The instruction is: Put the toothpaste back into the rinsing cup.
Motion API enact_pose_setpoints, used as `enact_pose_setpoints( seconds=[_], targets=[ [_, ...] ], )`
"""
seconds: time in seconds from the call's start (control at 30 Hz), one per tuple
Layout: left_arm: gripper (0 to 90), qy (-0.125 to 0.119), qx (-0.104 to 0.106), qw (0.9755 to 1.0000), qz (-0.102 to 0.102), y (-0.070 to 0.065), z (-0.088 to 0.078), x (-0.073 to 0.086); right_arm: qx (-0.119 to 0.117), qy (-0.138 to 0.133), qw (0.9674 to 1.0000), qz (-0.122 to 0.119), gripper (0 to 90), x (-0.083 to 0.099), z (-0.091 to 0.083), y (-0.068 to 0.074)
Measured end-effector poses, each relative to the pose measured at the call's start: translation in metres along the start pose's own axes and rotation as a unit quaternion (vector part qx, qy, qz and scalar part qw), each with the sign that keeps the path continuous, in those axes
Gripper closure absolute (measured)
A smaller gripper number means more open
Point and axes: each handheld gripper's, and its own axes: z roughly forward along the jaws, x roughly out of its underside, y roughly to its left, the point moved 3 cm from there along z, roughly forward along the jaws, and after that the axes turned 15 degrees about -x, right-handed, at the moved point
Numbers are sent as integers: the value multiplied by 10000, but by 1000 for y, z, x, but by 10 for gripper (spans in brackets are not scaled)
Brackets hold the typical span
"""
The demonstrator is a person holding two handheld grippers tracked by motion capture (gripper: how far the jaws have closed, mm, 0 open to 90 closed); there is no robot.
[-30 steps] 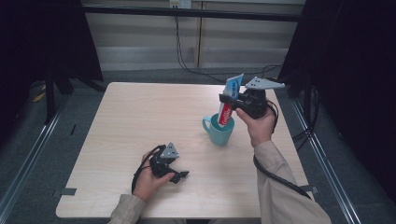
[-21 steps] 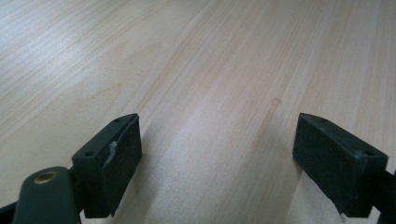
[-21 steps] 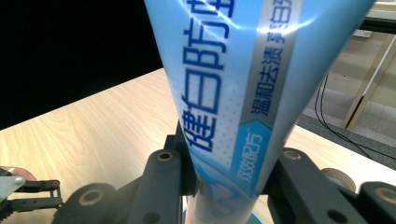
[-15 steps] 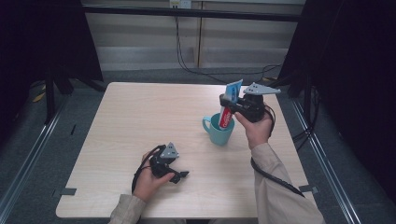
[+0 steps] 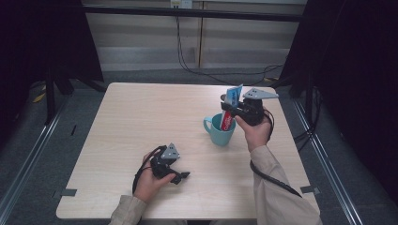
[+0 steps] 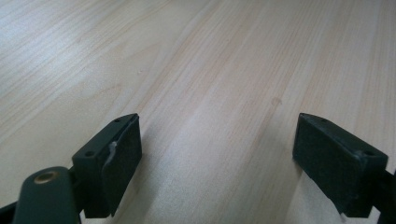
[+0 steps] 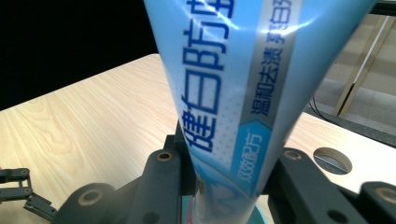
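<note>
1. Count on the table (image 5: pixel 141 122): one teal mug (image 5: pixel 221 131), one toothpaste tube (image 5: pixel 229 108), two hand-held grippers. No other loose items on the tabletop.
2. Mug: one handle, facing the left of the high view; stands upright on the table's right half, just in front of the right hand (image 5: pixel 256 131).
3. Tube: blue and white upper body with a red lower part; stands nearly upright, lower end inside the mug's mouth, flat crimped end uppermost.
4. Right gripper (image 5: pixel 233 108): both jaws clamped on the tube, one on each side, above the mug rim. In the right gripper view the tube (image 7: pixel 233 93) rises between the two black jaws, and a sliver of teal rim shows below.
5. Left gripper (image 5: pixel 180 176): lies low on the table's near left part, held in the left hand (image 5: pixel 150 180), well apart from the mug.
6. Left gripper view: jaws spread wide, nothing between them but bare wood (image 6: pixel 210 93).
</note>
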Motion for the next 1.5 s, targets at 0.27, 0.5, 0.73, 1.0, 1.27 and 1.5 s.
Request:
enact_pose_setpoints(
  seconds=[0.27, 0.5, 0.73, 1.0, 1.27, 1.5],
  targets=[
    [155, 11, 2, 10000, 24, 0, 0, 0, 34, 48, 10000, 12, 718, 8, 2, -3],
    [155, 19, 5, 10000, 27, 0, 0, 0, 70, 102, 9999, -13, 718, 16, 5, -5],
    [155, 17, 3, 10000, 23, 0, 0, 0, 93, 140, 9999, 20, 716, 25, 6, -6],
    [157, 4, -10, 10000, 4, 0, 0, 0, 119, 214, 9997, 40, 715, 32, 9, -7],
    [158, 4, -9, 10000, 8, 0, 0, 0, 142, 236, 9996, 58, 711, 37, 10, -9],
    [159, 10, -13, 10000, 5, 0, 0, 0, 146, 251, 9996, 46, 706, 37, 11, -9]
  ],
)
